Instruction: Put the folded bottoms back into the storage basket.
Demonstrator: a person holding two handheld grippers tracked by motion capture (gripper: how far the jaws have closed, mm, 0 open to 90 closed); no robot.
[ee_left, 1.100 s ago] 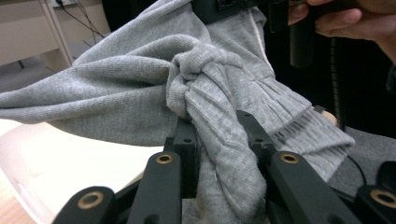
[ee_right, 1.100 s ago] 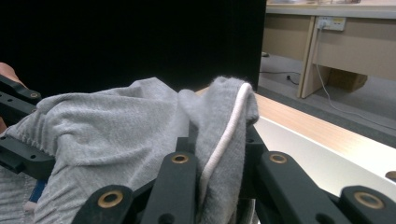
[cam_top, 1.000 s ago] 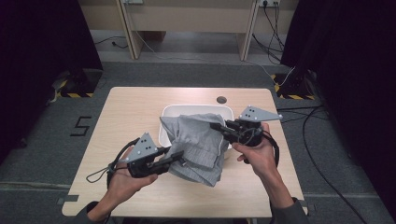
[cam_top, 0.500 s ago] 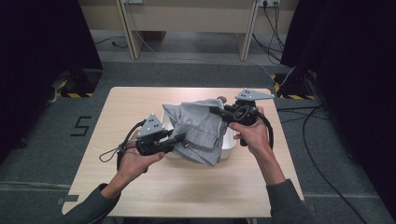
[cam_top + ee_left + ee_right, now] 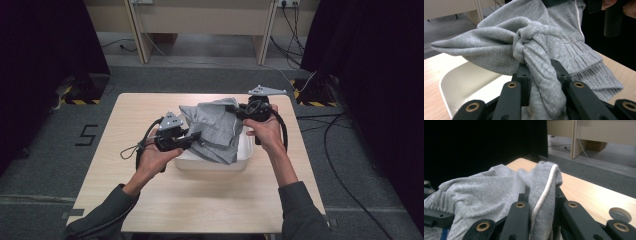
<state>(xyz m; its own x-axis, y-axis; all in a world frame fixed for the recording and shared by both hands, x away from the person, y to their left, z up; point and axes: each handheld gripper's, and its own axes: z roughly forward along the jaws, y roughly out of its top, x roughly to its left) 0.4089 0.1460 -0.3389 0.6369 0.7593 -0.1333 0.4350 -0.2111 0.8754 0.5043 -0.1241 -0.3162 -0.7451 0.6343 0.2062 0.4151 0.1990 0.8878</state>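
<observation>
Both tools are clamped on the same grey garment (image 5: 214,131): our left tool (image 5: 192,139) has its jaws closed on a bunched, twisted fold of the knit, which shows plainly in the left gripper view (image 5: 541,82), and our right tool (image 5: 235,111) pinches an edge with a pale seam running along it, seen in the right gripper view (image 5: 541,202). The garment hangs stretched between the two tools, lifted off the table (image 5: 150,190) and draped over the white tub (image 5: 210,162) that stands near the middle of it, with its lower folds sagging onto the tub's rim.

We judge that we are in the carrying step, with the cloth gathered and held over the tub, not yet let down into it. The next move, as we read it, calls for lowering both tools together so the fabric folds inside the walls rather than spilling over the near edge, then parting the jaws only once the weight rests on the tub floor. The knotted fold in the left tool may cling when we let go.

As for writing, a figure "5" (image 5: 88,135) is marked on the grey floor to the left of the table. We can read no brand or label on the garment or the tub.
</observation>
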